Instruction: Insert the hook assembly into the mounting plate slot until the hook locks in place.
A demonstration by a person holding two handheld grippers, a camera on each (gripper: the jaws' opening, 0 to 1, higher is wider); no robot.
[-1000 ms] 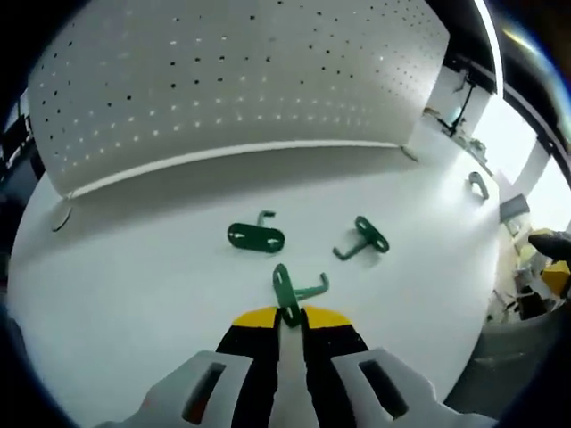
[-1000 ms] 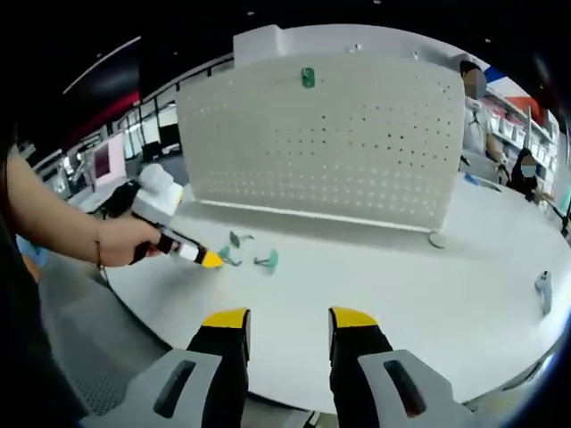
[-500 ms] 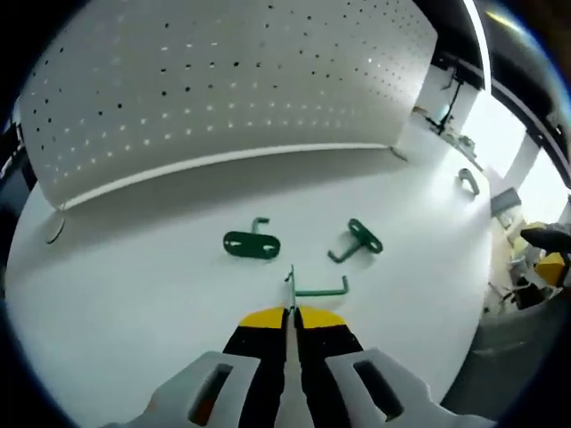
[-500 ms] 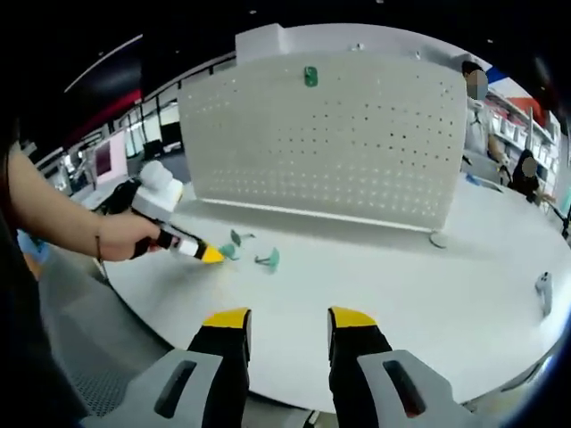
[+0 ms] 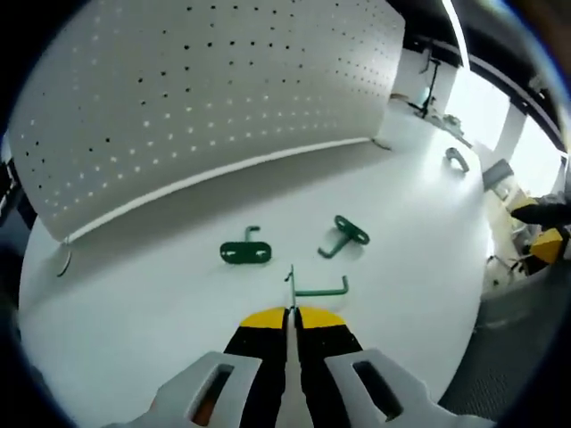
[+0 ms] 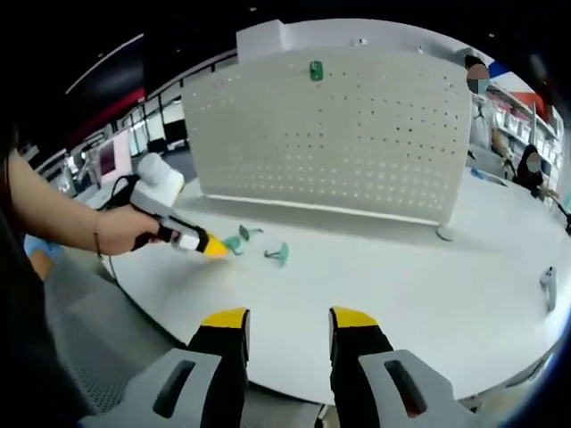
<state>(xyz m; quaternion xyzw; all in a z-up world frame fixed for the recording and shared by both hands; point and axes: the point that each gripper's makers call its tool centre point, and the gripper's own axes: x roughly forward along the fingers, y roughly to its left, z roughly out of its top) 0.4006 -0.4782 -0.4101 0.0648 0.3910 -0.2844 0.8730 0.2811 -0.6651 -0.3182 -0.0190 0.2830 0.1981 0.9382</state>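
Your left tool is clamped tight on a green hook by its plate edge, just off the counter, so its prongs stay free for the pegboard behind. Right tool idles wide open w/ nothing in it, well short of the pegboard.

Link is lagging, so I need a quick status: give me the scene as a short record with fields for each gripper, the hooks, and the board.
left gripper: shut on a green hook, lifted off the table
right gripper: open, holding nothing
loose hooks: two on the table, flat hook and tilted hook
pegboard: upright behind the hooks, mounted hook near its top edge
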